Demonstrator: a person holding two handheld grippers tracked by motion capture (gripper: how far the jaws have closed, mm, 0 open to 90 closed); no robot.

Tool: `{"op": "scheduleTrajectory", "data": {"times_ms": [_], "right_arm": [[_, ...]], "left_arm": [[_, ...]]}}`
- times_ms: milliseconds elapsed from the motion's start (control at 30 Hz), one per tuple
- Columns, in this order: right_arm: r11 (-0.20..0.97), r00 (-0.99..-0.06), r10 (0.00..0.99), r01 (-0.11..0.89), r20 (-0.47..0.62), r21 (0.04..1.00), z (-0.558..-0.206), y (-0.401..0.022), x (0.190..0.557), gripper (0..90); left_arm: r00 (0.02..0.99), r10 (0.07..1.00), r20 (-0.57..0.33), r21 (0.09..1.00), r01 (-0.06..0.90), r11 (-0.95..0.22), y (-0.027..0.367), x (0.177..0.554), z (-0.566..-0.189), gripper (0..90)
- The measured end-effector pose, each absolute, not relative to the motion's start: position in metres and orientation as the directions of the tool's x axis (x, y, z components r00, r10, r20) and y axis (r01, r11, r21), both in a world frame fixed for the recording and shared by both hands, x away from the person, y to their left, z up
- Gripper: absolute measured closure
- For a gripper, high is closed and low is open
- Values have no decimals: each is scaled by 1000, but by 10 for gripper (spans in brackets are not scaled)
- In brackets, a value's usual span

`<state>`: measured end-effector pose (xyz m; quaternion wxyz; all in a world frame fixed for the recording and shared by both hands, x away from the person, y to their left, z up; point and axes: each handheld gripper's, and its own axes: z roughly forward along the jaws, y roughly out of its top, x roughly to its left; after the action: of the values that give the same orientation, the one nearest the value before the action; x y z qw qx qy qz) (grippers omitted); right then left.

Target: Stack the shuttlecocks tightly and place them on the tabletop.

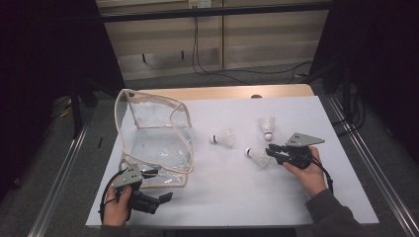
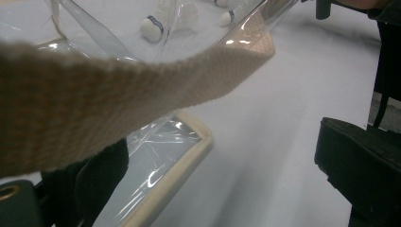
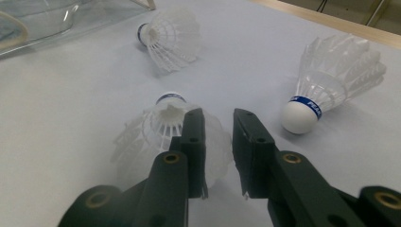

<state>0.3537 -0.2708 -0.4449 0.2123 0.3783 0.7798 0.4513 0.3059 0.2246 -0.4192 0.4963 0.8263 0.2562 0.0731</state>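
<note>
Nearest shuttlecock [image 1: 258,156] is lying on its side on the white table [image 1: 237,197], cork pointing to 9 o'clock, skirt toward my right gripper [image 1: 274,152]. In the right gripper view that shuttlecock [image 3: 165,137] is sitting just past the jaw tips, mostly behind the left jaw, cork with blue band facing away at 12. Jaws are standing slightly apart with a narrow gap, and nothing is sitting between the pads; can't tell if the left jaw is touching the feathers.

Second shuttlecock [image 1: 223,138] is lying at 10 o'clock from the first, cork pointing left toward the bag. Third shuttlecock [image 1: 267,128] is sitting at 12 to 1 o'clock, cork toward me, skirt away. All three are apart from each other.

Clear bag [image 1: 153,143] with beige trim is standing open at 9 o'clock of the shuttlecocks, mouth facing right. My left gripper [image 1: 148,174] is sitting at the bag's near corner. In the left gripper view the beige strap [image 2: 118,99] is crossing right over the jaws; jaws are looking wide apart, one at each side, so not clamping it.
</note>
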Motion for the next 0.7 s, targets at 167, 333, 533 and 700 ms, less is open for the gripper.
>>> {"op": "scheduleTrajectory", "data": {"times_ms": [167, 333, 533, 700], "right_arm": [[304, -604, 797, 407, 4, 861, -446, -274, 353, 692], [297, -587, 810, 419, 6, 858, -446, -277, 352, 654], [291, -586, 810, 426, 16, 857, -445, -276, 349, 584], [278, -589, 807, 431, 34, 858, -442, -275, 346, 545]], "left_arm": [[858, 497, -132, 857, 350, -377, 225, 306, -419, 36], [859, 495, -133, 858, 350, -377, 225, 306, -419, 36], [858, 496, -132, 856, 351, -379, 225, 306, -419, 36], [856, 499, -133, 856, 354, -378, 224, 306, -419, 36]]}}
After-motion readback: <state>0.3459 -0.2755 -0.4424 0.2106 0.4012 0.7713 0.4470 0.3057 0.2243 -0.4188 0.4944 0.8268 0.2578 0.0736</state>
